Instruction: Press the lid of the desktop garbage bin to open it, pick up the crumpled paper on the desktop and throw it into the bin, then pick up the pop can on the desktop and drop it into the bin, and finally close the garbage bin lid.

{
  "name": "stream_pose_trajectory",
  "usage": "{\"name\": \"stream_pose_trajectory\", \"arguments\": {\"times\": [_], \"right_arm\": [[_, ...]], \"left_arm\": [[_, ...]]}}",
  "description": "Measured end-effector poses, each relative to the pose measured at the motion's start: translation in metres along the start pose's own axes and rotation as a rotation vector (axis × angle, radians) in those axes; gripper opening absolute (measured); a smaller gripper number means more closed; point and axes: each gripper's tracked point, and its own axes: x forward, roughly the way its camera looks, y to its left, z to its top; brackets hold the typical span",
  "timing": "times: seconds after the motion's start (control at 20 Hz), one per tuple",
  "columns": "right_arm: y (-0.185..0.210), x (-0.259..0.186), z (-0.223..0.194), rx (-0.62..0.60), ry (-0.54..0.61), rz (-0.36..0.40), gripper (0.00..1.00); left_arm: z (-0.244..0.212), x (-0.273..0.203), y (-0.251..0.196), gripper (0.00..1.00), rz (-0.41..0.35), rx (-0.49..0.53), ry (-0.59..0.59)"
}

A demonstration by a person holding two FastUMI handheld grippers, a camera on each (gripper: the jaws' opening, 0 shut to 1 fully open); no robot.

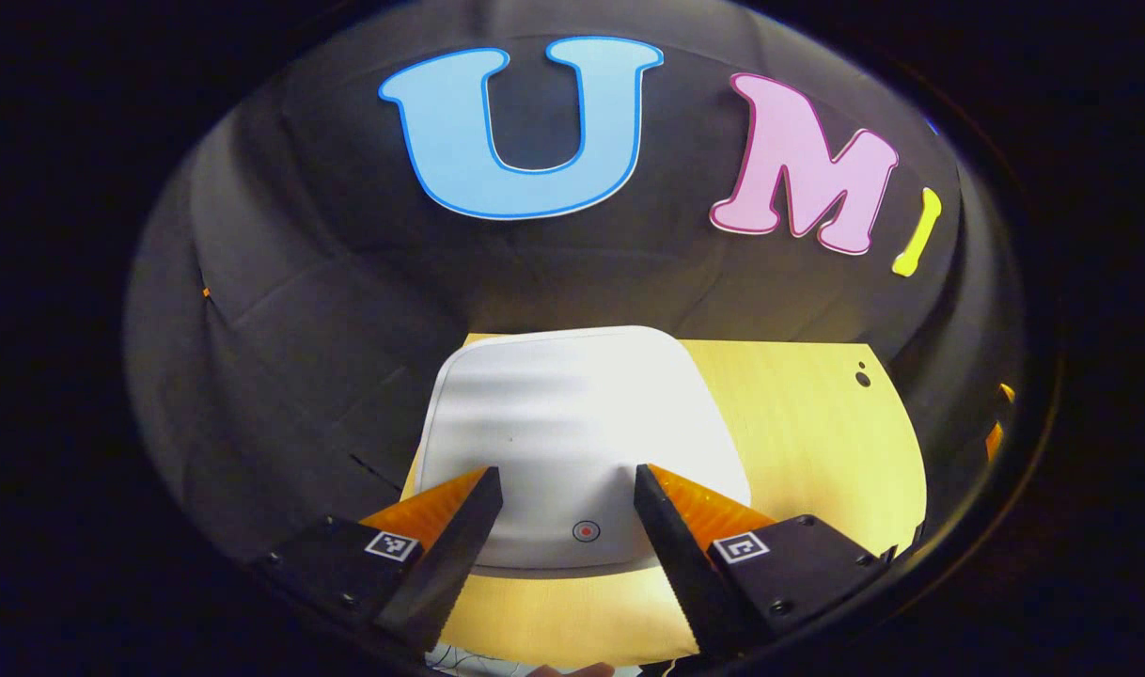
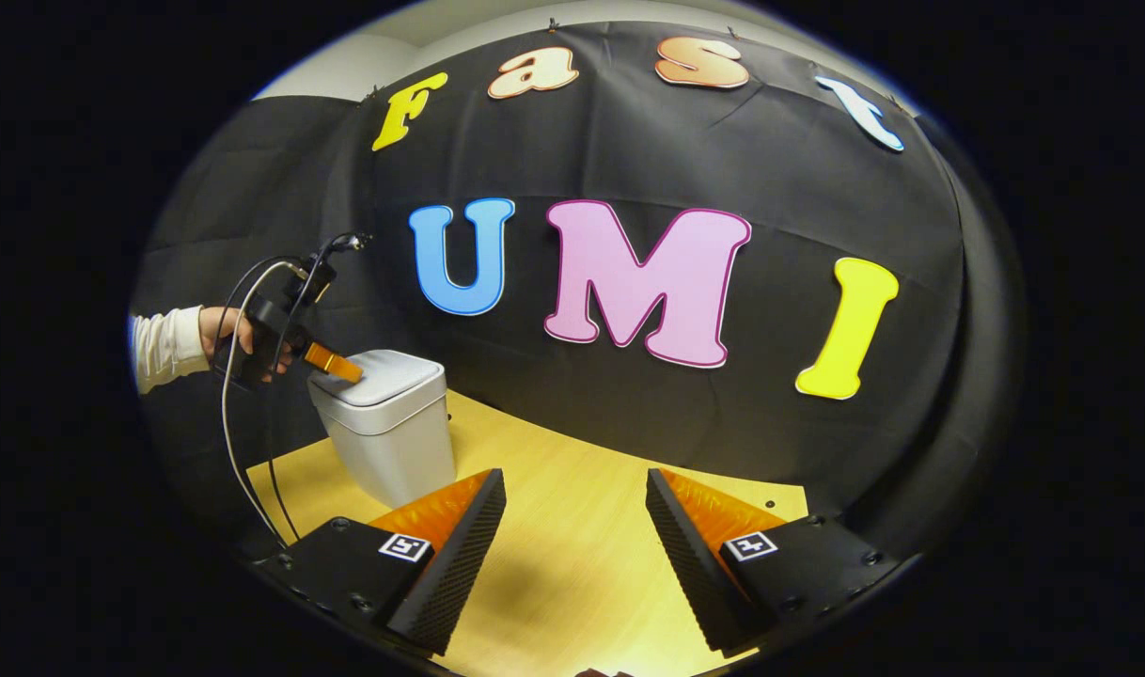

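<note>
Bin (image 1: 572, 423) lid sits right under your left gripper (image 1: 568, 489), jaws spread w/ nothing held, press dot (image 1: 585, 531) between them; right gripper (image 2: 575, 494) likewise spread, farther off over worktop (image 2: 572, 564).

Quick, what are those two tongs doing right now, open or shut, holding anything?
Left tongs: open, holding nothing, poised over the lid of the white bin.
Right tongs: open, holding nothing, above the wooden desktop.
</note>
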Motion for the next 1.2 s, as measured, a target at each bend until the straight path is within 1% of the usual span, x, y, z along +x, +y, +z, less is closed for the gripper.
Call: {"name": "stream_pose_trajectory", "arguments": {"times": [0.1,0.2,0.35,0.45,0.55,0.65,0.75,0.85,0.95,1.1,1.2], "right_arm": [[-0.004,-0.002,-0.003,0.000,0.002,-0.011,0.97],[-0.008,-0.006,-0.005,-0.008,0.009,-0.029,0.97],[-0.001,-0.010,0.000,0.013,-0.011,-0.012,0.97],[0.001,-0.009,-0.003,0.025,-0.010,-0.004,0.97],[0.000,-0.011,-0.004,0.025,-0.012,-0.008,0.96],[0.002,-0.013,-0.003,0.039,-0.019,-0.007,0.97],[0.001,-0.015,-0.007,0.035,-0.015,-0.016,0.97],[-0.001,-0.017,-0.006,0.021,-0.011,-0.028,0.97],[0.000,-0.021,-0.001,0.023,-0.022,-0.041,0.97],[0.001,-0.029,0.003,0.048,-0.044,-0.091,0.97],[0.007,-0.033,0.007,0.052,-0.075,-0.119,0.96]], "left_arm": [[0.001,0.001,-0.001,0.98,0.004,0.020,-0.019],[0.006,0.004,-0.003,0.99,-0.001,0.000,-0.056],[0.000,0.005,-0.001,0.99,-0.003,-0.002,-0.045],[-0.003,0.004,-0.003,0.99,0.008,-0.038,-0.020],[-0.002,0.004,-0.001,0.99,0.006,0.020,-0.025],[0.001,0.005,-0.003,0.98,0.011,-0.003,-0.054],[0.003,0.003,-0.001,0.98,0.012,-0.007,-0.100],[0.011,0.003,-0.001,0.98,0.023,-0.007,-0.176],[0.020,-0.005,-0.010,0.95,-0.011,-0.034,-0.244],[0.026,-0.034,-0.031,0.95,-0.041,-0.059,-0.356],[0.021,-0.054,-0.049,0.95,-0.068,-0.059,-0.400]]}}
